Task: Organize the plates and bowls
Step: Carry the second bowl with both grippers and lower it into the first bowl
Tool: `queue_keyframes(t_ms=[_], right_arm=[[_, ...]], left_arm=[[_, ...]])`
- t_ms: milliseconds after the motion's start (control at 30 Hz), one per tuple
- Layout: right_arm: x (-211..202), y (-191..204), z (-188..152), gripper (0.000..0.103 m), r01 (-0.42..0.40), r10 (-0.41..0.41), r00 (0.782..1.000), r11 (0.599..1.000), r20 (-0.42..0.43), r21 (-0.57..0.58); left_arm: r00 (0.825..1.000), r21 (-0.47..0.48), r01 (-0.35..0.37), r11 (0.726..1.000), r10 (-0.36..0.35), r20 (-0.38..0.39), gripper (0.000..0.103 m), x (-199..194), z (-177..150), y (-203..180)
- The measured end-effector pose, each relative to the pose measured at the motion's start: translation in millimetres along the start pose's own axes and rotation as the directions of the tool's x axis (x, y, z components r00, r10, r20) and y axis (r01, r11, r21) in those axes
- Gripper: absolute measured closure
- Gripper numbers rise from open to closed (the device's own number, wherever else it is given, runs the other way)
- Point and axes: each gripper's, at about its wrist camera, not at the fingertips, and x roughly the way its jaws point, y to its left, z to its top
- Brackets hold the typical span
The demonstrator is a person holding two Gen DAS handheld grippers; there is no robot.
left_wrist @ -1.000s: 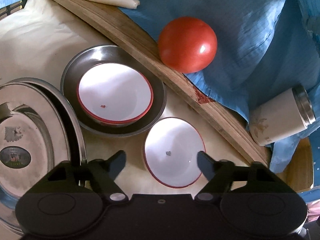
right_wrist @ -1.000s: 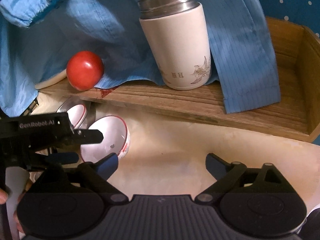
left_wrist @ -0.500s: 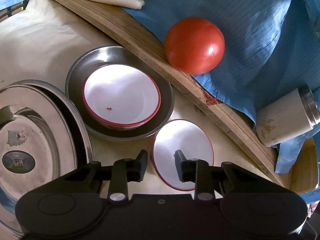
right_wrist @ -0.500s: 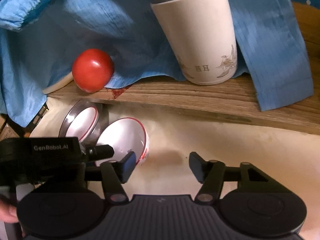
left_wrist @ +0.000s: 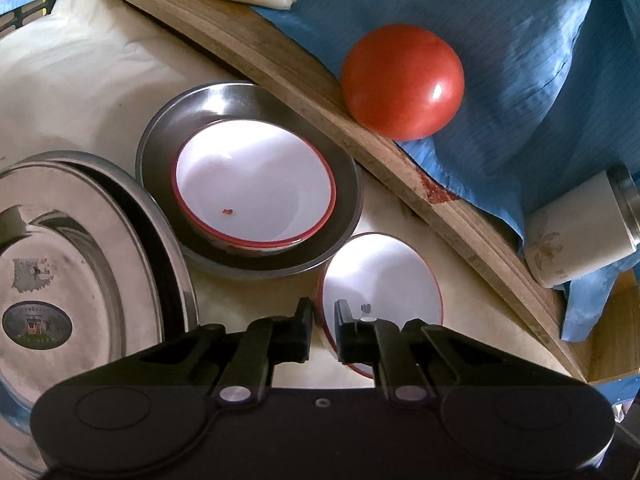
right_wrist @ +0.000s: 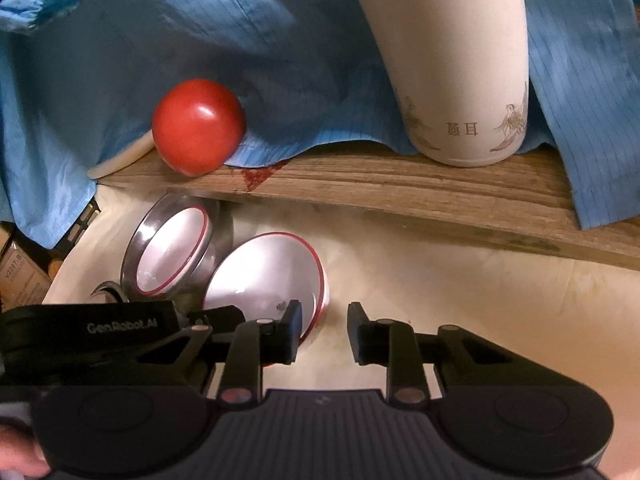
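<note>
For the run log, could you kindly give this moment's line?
left claw: just closed on loose bowl rim | right claw: just closing, empty

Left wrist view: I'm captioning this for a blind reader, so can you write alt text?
The left gripper pinches the near rim of a red-rimmed white bowl on a cream surface. A matching bowl sits inside a steel dish, beside stacked steel plates; a tomato rests on a wooden ledge.
</note>
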Motion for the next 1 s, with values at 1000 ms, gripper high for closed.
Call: queue_keyframes(t_ms=[1000], right_arm=[[-60, 24, -39, 0.089, 0.103, -0.123, 0.986, 0.98, 0.11, 0.172]], left_arm=[[0.988, 0.29, 0.15, 0.945, -0.135, -0.072, 0.093, -36, -2, -13]])
